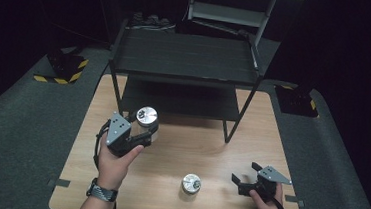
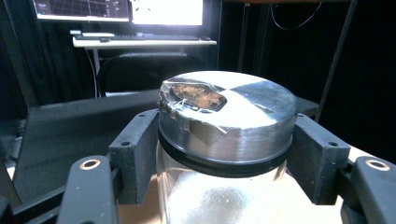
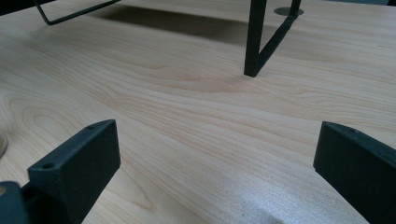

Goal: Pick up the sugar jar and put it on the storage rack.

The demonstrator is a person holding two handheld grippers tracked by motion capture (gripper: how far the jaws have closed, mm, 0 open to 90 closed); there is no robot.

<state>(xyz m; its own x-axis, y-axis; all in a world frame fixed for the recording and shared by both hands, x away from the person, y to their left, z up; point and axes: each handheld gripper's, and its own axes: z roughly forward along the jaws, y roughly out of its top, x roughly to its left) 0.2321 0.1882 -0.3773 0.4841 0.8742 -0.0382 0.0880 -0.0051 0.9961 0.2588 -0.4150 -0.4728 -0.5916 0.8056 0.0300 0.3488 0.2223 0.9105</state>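
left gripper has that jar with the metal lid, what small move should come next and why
Probably carry it forward toward the lower shelf of the black rack. The left gripper is shut on the jar just under its metal lid, right in front of the rack. The right gripper rests open on the table, and a second jar stands apart.

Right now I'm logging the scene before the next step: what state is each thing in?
Left gripper: shut on the held jar, just below its lid.
Held jar: upright, metal lid on, in front of the rack.
Second jar: upright on the table, lid on, untouched.
Right gripper: open, nothing between its jaws, low over the table.
Black rack: standing on the table, shelves bare.
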